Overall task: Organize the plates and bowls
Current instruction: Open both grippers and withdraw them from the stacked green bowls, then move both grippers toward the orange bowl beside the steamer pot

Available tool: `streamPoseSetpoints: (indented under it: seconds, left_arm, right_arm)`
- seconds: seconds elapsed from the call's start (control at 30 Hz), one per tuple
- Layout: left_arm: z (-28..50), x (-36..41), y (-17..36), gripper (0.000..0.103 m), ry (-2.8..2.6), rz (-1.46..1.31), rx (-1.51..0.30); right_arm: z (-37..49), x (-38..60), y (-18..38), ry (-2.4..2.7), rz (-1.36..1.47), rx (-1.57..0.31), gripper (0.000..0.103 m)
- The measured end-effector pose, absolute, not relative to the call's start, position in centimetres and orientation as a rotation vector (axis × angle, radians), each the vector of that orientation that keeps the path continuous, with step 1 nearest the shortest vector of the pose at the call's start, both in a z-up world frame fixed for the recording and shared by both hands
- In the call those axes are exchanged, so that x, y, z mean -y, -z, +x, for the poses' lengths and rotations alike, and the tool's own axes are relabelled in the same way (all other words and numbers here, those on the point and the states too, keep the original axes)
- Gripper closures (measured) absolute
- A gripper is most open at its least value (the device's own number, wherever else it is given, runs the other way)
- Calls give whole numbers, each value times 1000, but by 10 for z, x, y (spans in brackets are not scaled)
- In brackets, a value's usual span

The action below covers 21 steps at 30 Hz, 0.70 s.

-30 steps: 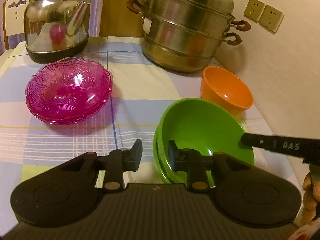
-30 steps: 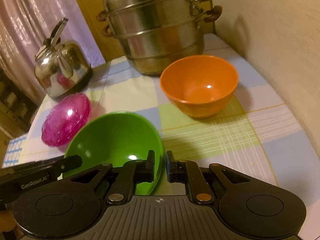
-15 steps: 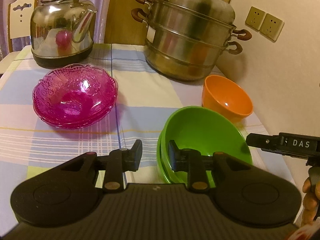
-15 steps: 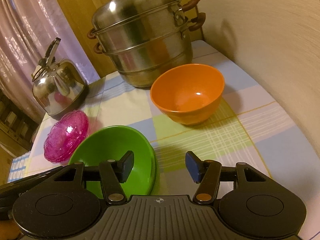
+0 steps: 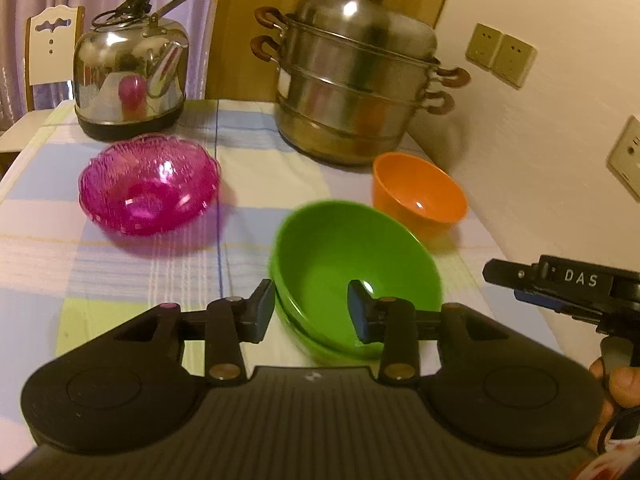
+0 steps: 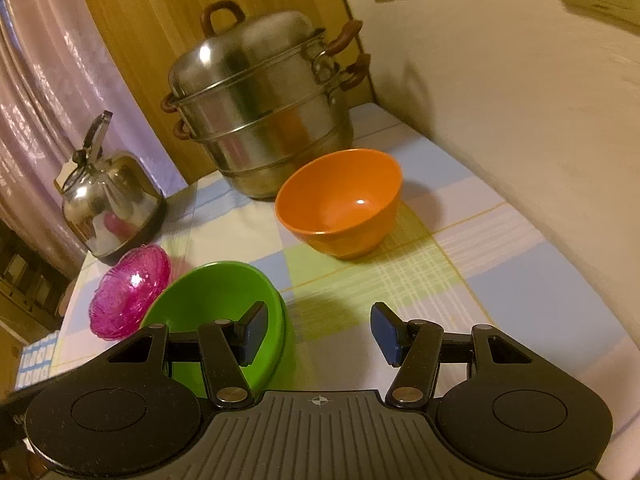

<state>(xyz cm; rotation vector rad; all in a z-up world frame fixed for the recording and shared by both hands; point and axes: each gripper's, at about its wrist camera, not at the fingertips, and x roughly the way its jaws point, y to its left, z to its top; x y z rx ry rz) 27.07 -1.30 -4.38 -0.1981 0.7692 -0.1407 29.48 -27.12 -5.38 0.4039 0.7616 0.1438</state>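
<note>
Both my tongs empty: left gripper just opened partway, right gripper half open. Orange bowl dead ahead of right, upper centre; right's nearer.

I see a table under a checked cloth. Just ahead of my left tongs sit stacked green bowls; beyond them an orange bowl, pink bowls, a kettle and a steamer pot.
</note>
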Motion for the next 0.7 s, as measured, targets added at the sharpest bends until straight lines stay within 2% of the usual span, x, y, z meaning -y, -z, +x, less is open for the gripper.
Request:
streamPoseSetpoints:
  seconds: [0.23, 0.3, 0.4, 0.63, 0.7]
  left_arm:
    - [232, 37, 39, 57, 140, -188, -792]
    - [221, 41, 36, 51, 139, -182, -789]
    - [204, 47, 31, 51, 138, -174, -786]
    - [180, 57, 30, 47, 143, -180, -798]
    - [175, 59, 31, 43, 149, -179, -803]
  right_arm:
    - [244, 283, 46, -142, 417, -743, 45]
    - [227, 287, 42, -139, 395, -711, 45]
    - [204, 291, 40, -105, 361, -707, 40]
    - [168, 300, 50, -93, 400, -759, 40]
    - [163, 298, 49, -101, 398, -763, 40]
